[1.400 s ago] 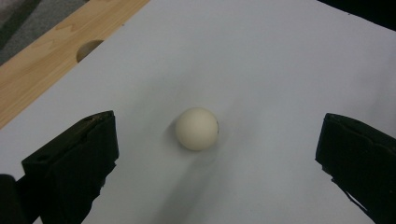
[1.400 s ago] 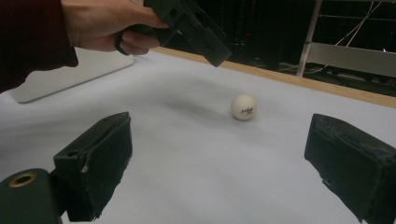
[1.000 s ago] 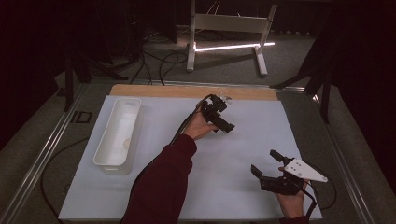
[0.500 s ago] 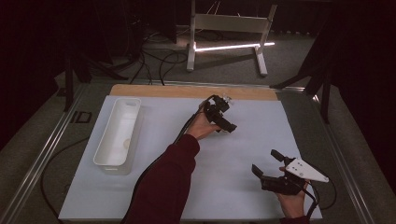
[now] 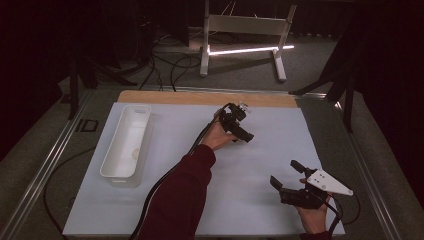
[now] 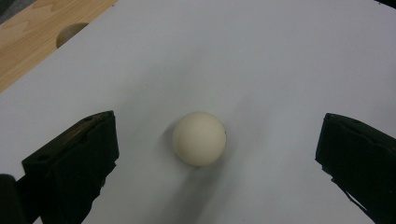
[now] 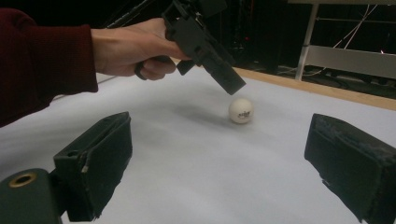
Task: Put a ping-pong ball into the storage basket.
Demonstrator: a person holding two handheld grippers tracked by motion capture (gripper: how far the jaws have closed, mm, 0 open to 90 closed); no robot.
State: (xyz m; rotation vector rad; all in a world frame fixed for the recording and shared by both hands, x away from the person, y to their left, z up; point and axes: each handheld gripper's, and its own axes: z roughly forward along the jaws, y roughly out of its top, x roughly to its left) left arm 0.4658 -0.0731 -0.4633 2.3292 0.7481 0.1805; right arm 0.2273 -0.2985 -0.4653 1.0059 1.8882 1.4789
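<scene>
Work in hand: we are reaching for a white ping-pong ball (image 6: 199,138) with the left gripper (image 5: 239,126), most likely to pick it up; a white bin (image 5: 125,143) sits at the left of the sheet with a pale round thing lying in it.

Ball position: it rests on the white sheet (image 5: 270,145) toward the far edge, near the wooden strip (image 5: 165,97), free of both grippers.

Left gripper state: its 2 jaws stand wide apart, with nothing between the pads but the ball on the sheet below.

Key relation: in the left gripper view the ball lies midway between the 2 jaws and ahead of their tips, so we judge the gripper is lined up and needs only to drop straight down until the pads flank it. A ball has no long axis, so jaw rotation hardly matters.

Right gripper (image 5: 292,180) state: spread open and empty, held near the front right of the sheet, well apart from the ball.

Nearer hand: the left by far.

Risk: a ball this light may roll off if 1 pad touches first.
</scene>
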